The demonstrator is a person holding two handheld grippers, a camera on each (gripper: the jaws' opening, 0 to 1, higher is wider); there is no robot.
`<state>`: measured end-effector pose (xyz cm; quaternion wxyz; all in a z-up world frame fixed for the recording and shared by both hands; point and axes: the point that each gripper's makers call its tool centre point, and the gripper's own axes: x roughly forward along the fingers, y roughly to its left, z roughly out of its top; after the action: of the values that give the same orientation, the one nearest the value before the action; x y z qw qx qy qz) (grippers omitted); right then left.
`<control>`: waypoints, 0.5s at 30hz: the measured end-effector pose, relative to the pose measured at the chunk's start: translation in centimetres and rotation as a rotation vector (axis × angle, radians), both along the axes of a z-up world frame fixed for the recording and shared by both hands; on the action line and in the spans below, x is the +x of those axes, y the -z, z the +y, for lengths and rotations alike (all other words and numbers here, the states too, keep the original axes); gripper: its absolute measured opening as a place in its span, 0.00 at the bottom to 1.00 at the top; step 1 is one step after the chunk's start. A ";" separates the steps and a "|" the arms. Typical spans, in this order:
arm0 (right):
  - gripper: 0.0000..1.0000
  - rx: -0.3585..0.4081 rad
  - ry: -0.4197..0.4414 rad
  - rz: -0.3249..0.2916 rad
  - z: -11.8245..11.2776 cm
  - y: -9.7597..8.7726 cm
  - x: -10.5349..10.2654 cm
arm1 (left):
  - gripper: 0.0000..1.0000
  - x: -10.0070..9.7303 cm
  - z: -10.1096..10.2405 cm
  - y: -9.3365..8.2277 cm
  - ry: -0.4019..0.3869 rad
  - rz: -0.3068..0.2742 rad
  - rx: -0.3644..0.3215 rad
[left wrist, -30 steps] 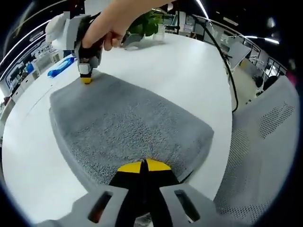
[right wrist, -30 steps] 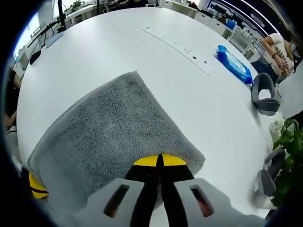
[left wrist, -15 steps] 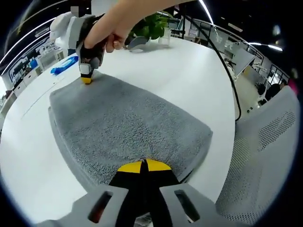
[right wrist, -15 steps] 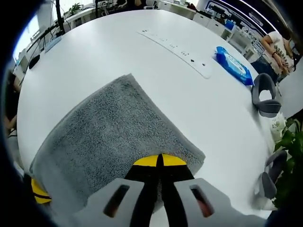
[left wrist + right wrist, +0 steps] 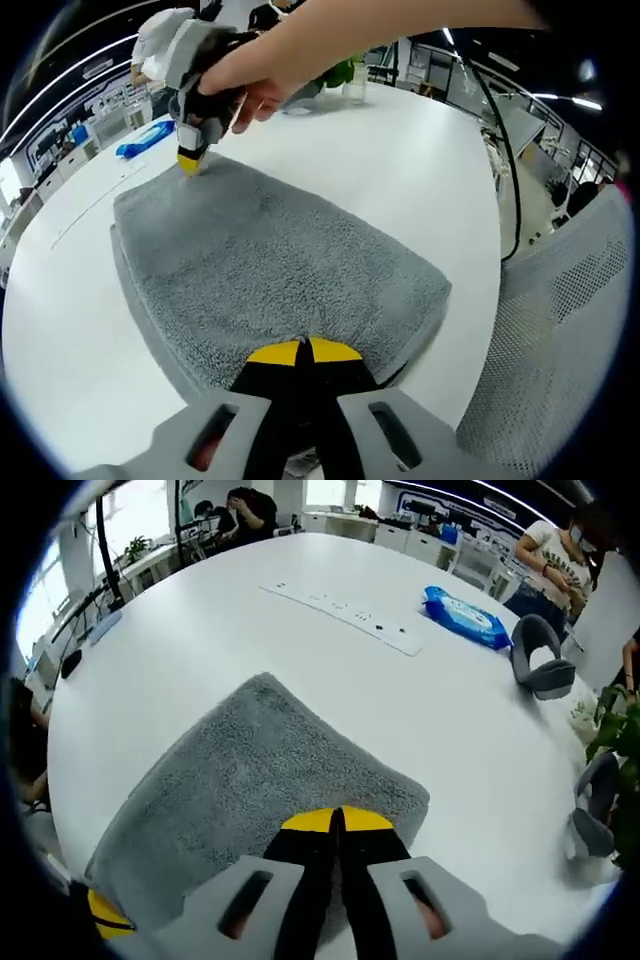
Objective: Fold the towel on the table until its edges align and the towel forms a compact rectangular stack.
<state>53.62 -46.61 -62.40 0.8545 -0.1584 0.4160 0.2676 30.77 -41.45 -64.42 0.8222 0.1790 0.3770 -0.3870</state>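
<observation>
Both grippers, left gripper (image 5: 303, 352) and right gripper (image 5: 337, 821), were clamped on towel (image 5: 270, 265) corners; carrying them evenly toward 12 o'clock would align edges.

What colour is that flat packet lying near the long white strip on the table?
The packet is bright blue with a paler patch on top, seen best in the right gripper view.

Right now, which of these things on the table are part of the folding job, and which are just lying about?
Part of the job:
- grey towel
- left gripper
- right gripper

Lying about:
- blue packet
- white strip
- potted plant
- mesh chair
</observation>
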 end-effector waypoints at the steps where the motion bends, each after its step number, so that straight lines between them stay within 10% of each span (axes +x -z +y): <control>1: 0.00 0.011 -0.005 -0.010 0.1 -0.4 -0.1 | 0.02 0.0 0.0 -0.2 -0.009 0.000 -0.010; 7: 0.00 0.126 -0.015 -0.137 -0.5 -5.1 -3.0 | 0.05 0.4 0.4 -3.1 -0.025 -0.025 -0.121; 15: 0.02 0.216 -0.030 -0.146 -2.0 -6.2 -12.0 | 0.17 1.7 3.2 -8.5 -0.137 -0.077 -0.333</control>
<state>41.61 -48.62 -56.23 0.8905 -0.0907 0.3189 0.3116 32.46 -38.29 -55.94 0.8788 0.0291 0.2875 -0.3798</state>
